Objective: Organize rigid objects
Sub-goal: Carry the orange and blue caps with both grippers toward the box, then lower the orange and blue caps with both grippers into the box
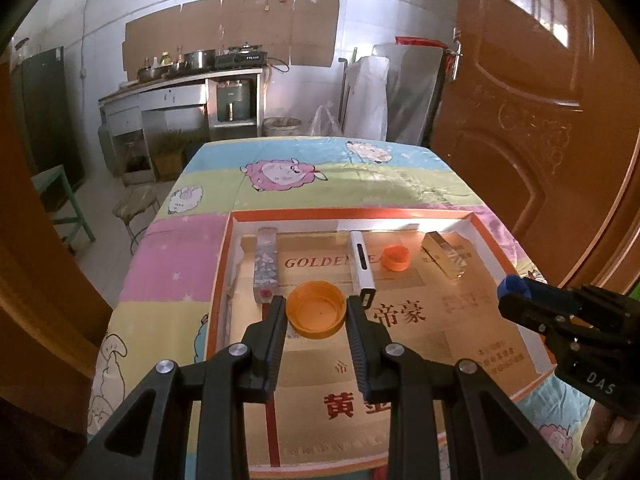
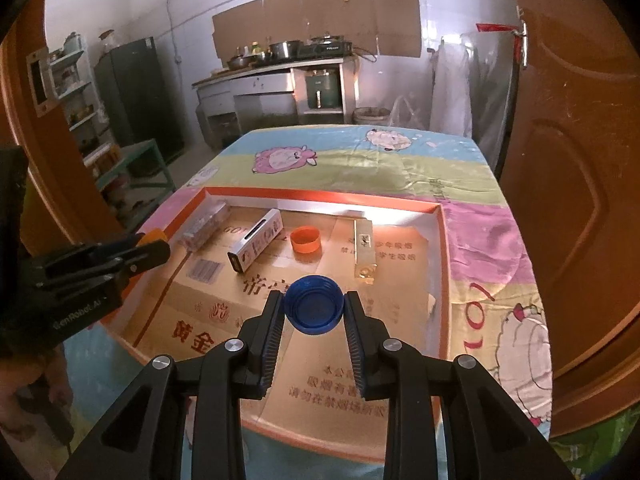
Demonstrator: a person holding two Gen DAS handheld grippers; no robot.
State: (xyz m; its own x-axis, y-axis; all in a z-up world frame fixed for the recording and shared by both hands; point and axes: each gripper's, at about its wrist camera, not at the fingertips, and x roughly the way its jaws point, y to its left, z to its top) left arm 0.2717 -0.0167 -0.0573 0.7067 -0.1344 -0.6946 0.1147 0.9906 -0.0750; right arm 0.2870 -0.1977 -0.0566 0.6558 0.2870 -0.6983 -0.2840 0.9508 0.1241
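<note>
Orange cap (image 1: 316, 314): smooth plastic. Blue cap (image 2: 313, 309): ridged plastic. Tray (image 1: 460, 213): glossy printed cardboard. Tablecloth (image 1: 320, 160): matt printed cloth. Gripper fingers (image 1: 276, 344): matt black, ribbed pads.

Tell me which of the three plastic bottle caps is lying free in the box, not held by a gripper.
The small orange plastic cap in the orange-rimmed box. The larger orange cap is in the left gripper; the blue cap is in the right gripper.

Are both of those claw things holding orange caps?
No, the left gripper holds an orange cap, but the right gripper holds a blue cap.
</note>
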